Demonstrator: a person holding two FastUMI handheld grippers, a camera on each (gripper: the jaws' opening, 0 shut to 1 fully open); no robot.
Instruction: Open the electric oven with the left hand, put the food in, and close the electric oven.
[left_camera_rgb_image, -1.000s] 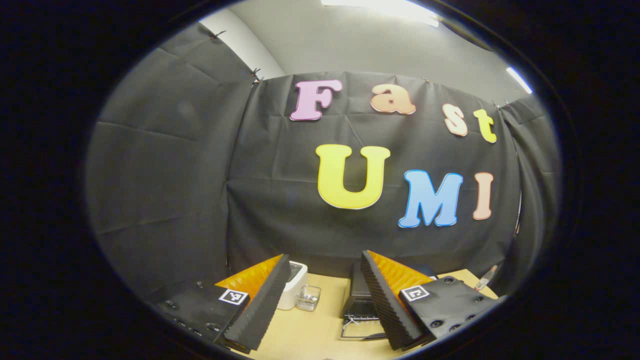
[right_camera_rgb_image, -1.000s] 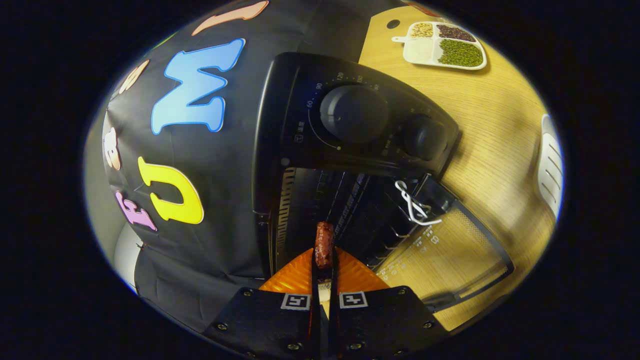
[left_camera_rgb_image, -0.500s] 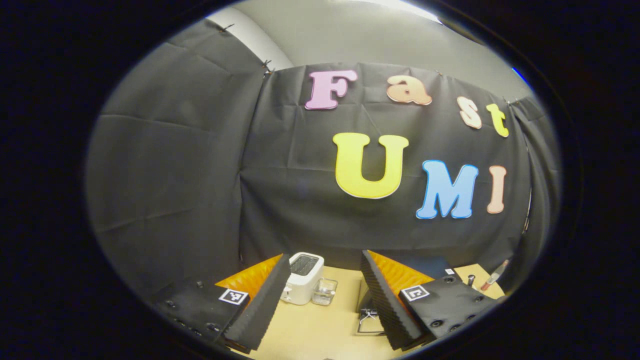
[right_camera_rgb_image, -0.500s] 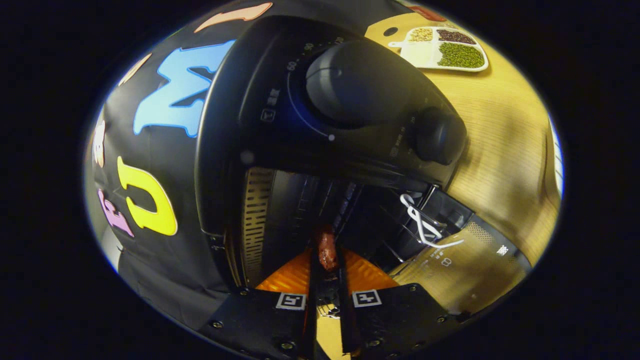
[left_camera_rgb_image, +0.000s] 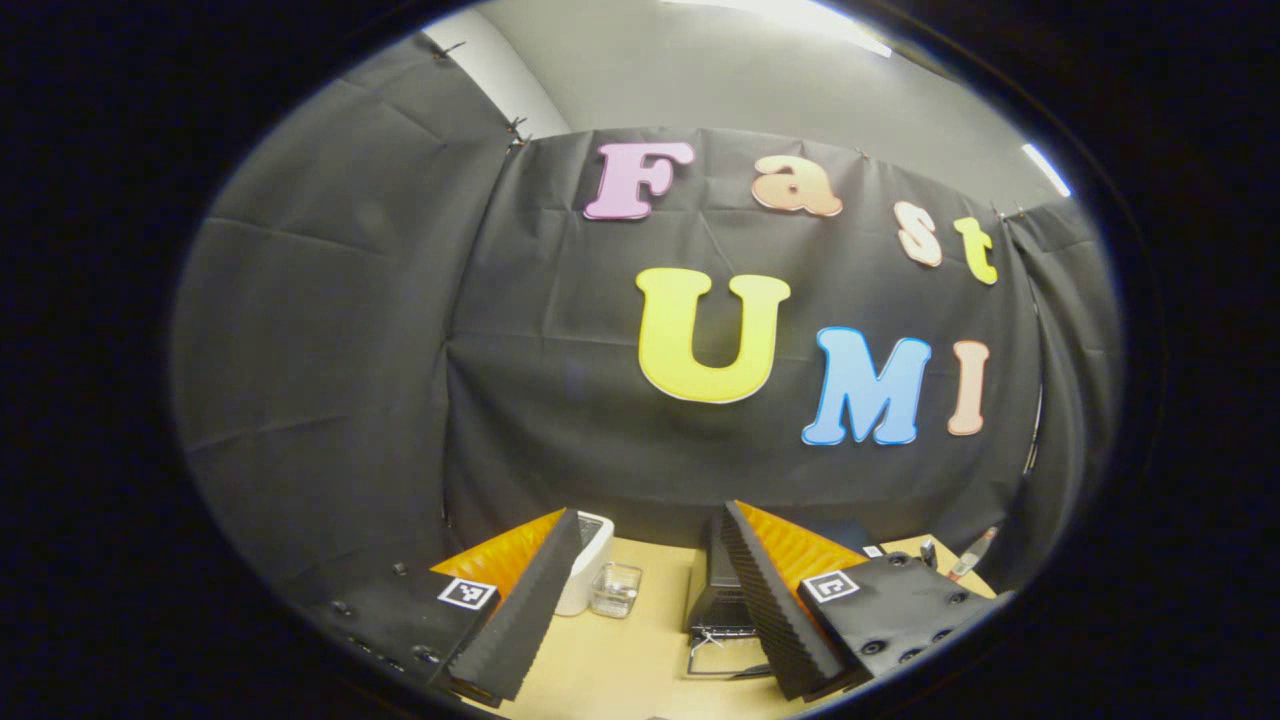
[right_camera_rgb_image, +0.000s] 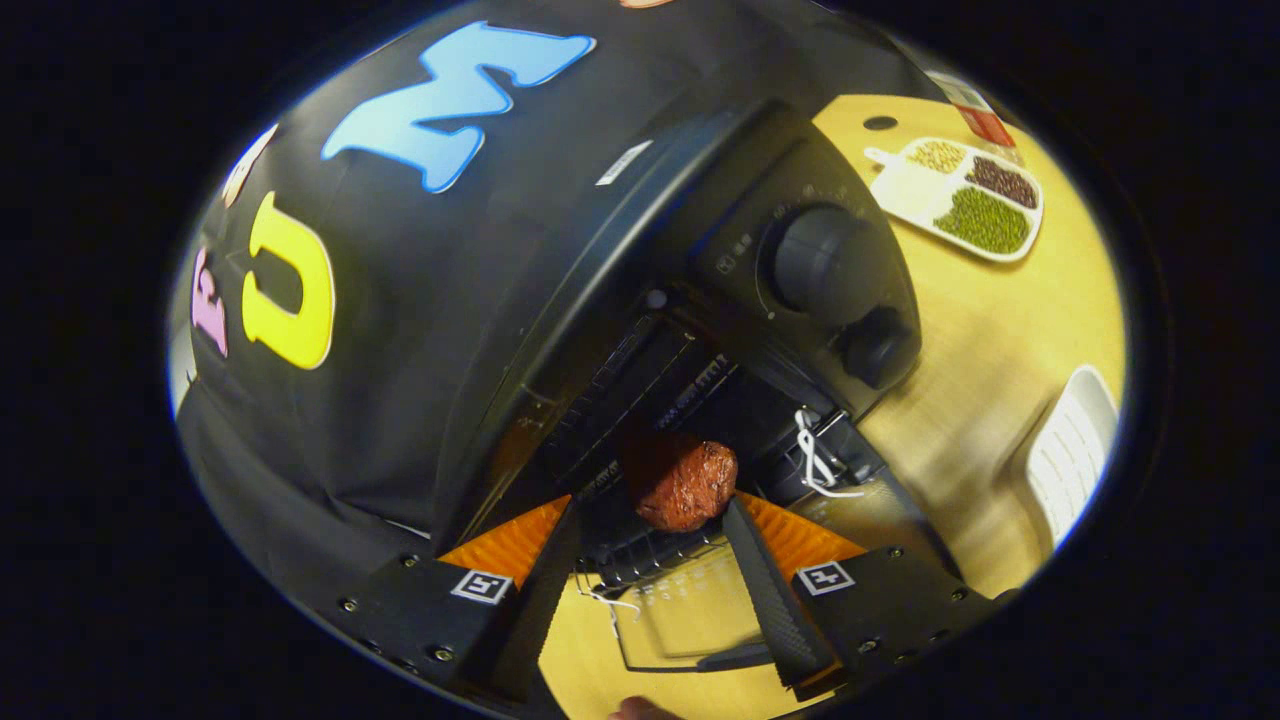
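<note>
The black electric oven (right_camera_rgb_image: 640, 230) stands with its glass door (right_camera_rgb_image: 690, 610) folded down toward me. A reddish-brown piece of food (right_camera_rgb_image: 685, 485) lies on the wire rack just inside the oven mouth. My right gripper (right_camera_rgb_image: 652, 510) is open right in front of it, the food sitting between the fingertips, nearer the right finger (right_camera_rgb_image: 765, 590). In the left gripper view, my left gripper (left_camera_rgb_image: 649, 512) is open and holds nothing, raised well back from the oven (left_camera_rgb_image: 712, 590), whose lowered door (left_camera_rgb_image: 725, 655) shows beyond the fingers.
Two dark knobs (right_camera_rgb_image: 825, 265) sit on the oven's front panel. A white divided tray of beans (right_camera_rgb_image: 965, 195) and a white slotted object (right_camera_rgb_image: 1070, 450) lie on the wooden table (right_camera_rgb_image: 990, 330). A white toaster (left_camera_rgb_image: 590, 560) and a small glass dish (left_camera_rgb_image: 615, 590) stand left of the oven.
My right gripper has opened and let go of the food, which now rests at the oven mouth; the view has rolled and pulled back. The left gripper only swayed.
</note>
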